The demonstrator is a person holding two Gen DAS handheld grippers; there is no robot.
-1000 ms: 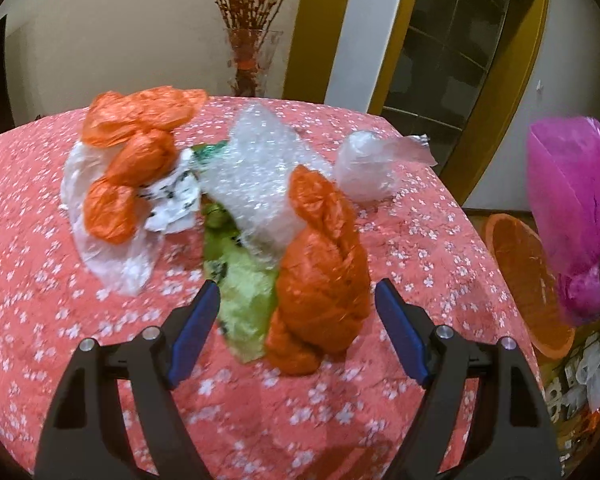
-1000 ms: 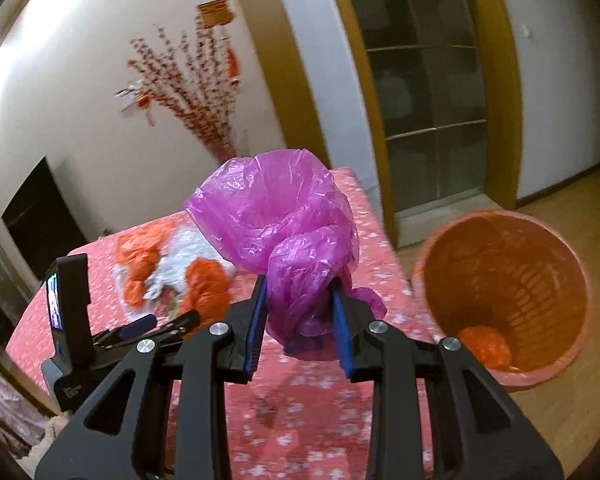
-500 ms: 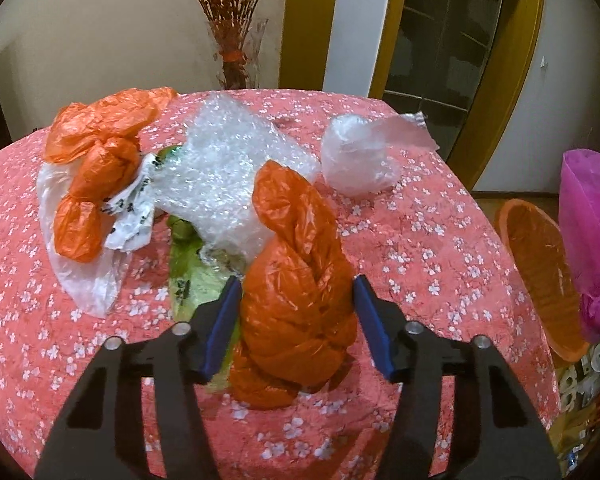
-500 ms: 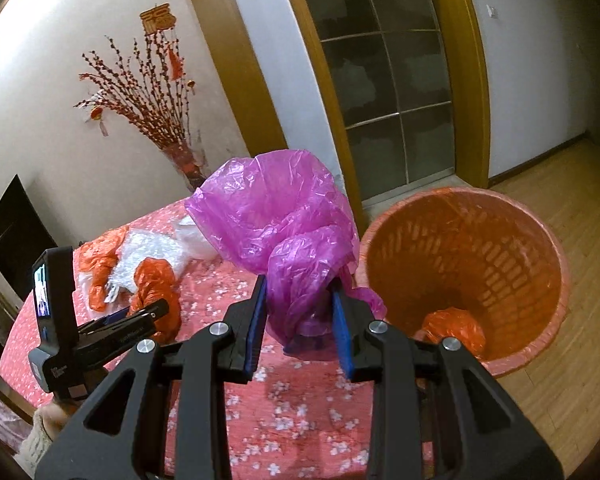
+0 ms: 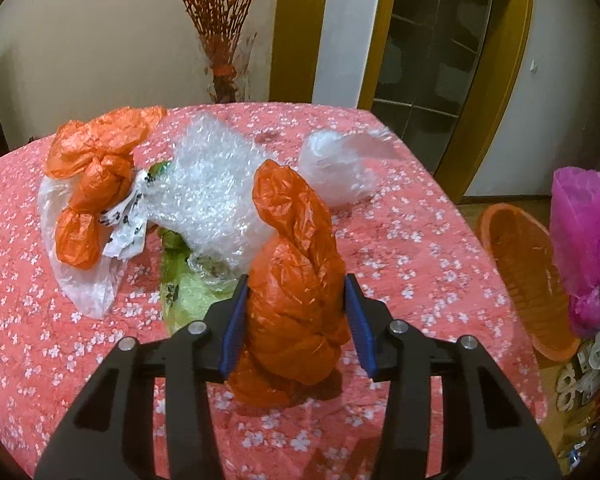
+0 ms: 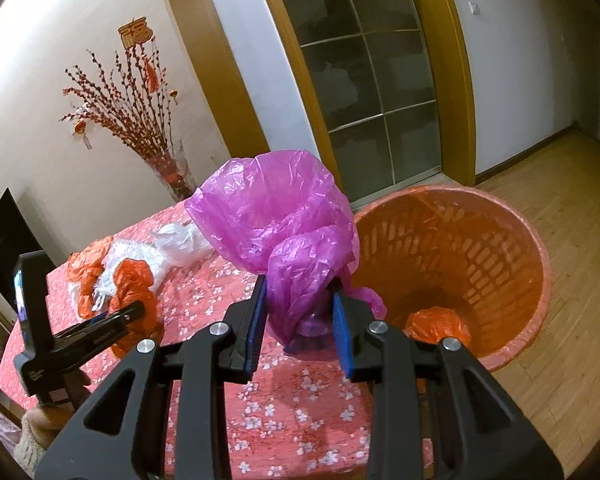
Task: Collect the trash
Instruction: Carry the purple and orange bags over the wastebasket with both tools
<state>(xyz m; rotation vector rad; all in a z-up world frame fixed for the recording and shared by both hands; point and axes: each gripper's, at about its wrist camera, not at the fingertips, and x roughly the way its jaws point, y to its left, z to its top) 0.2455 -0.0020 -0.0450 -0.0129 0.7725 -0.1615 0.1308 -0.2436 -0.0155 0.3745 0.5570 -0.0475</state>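
A crumpled orange plastic bag stands on the pink flowered tablecloth. My left gripper is closing around it, and both blue pads touch its sides. My right gripper is shut on a magenta plastic bag, held up over the table's edge just left of the orange waste basket. Another orange bag lies at the bottom of the basket. In the left wrist view the basket and the magenta bag show at the right.
More trash lies behind on the table: knotted orange bags on a white bag, bubble wrap, a green wrapper and a clear white bag. A vase of red branches stands beyond. Wooden floor surrounds the basket.
The left jaws have narrowed from wide apart to touching the orange bag, and the gripper came closer to it. The right gripper carried the magenta bag rightward toward the basket.
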